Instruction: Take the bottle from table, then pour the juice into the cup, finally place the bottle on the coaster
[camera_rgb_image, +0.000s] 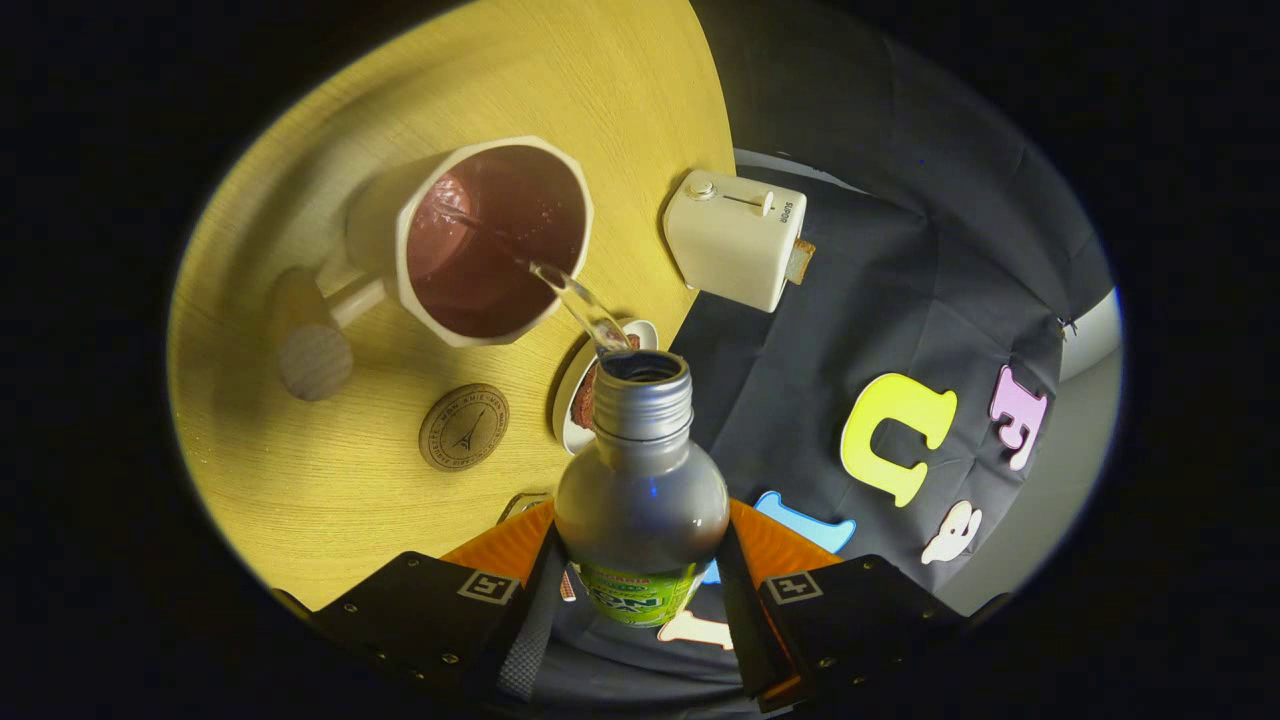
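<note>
Silver metal bottle (641, 470), pinched at its belly by the gripper (640, 600), tips juice into the cup (495, 240) just ahead (smooth, likely slippery; hold the wide body firmly).

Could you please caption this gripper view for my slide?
Gripper shut on tilted bottle, pouring a clear stream into the cup.
</note>
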